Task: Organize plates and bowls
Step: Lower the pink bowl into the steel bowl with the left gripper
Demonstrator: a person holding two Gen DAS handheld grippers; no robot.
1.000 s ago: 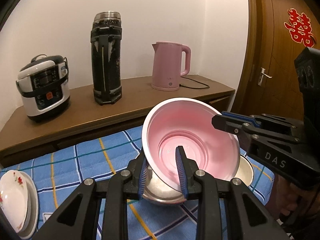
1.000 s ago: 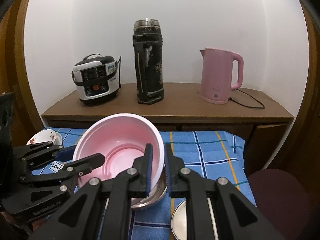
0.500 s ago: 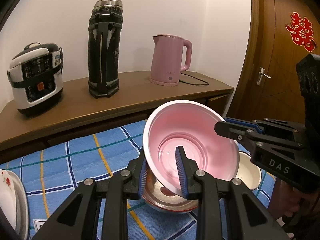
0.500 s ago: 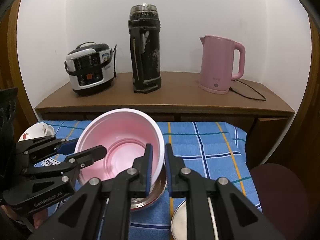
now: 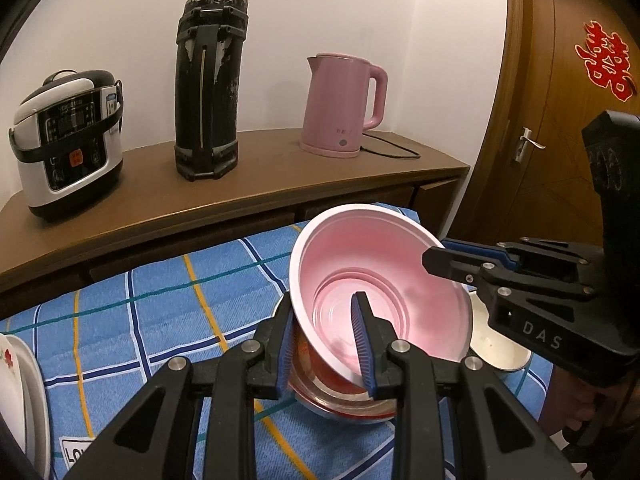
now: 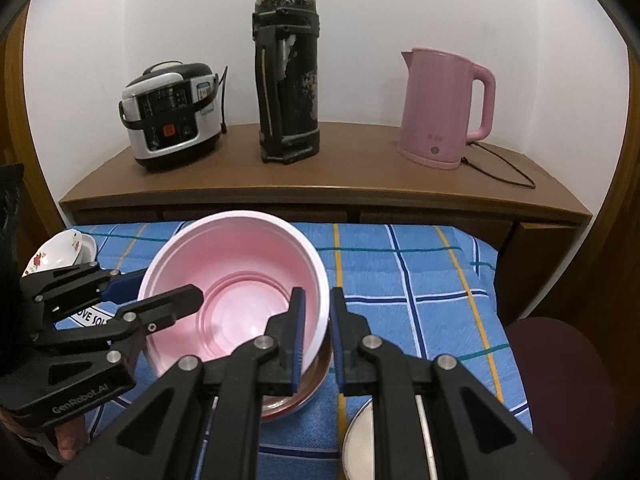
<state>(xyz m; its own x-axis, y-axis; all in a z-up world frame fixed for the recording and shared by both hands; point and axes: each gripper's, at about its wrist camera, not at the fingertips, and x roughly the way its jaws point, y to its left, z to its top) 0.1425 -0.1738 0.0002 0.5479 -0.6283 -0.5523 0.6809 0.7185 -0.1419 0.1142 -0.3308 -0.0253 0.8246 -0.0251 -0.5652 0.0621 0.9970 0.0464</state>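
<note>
A pink bowl [image 5: 380,276] is held between both grippers, just above a steel bowl [image 5: 340,398] on the blue checked cloth. My left gripper [image 5: 326,344] is shut on the pink bowl's near rim, one finger inside and one outside. My right gripper [image 6: 318,332] is shut on the opposite rim of the pink bowl [image 6: 240,280]. The steel bowl [image 6: 304,394] shows under it in the right wrist view. A small white bowl [image 5: 496,344] sits right of the steel bowl. White floral plates [image 6: 56,250] are stacked at the left.
A wooden sideboard [image 5: 240,192] behind the table carries a rice cooker [image 5: 68,140], a tall black flask [image 5: 210,80] and a pink kettle [image 5: 340,104]. A wooden door [image 5: 568,112] stands at the right. A dark red stool [image 6: 560,380] is beside the table.
Both grippers have carried the pink bowl lower, down toward the steel bowl. The sideboard now appears higher and nearer in both views.
</note>
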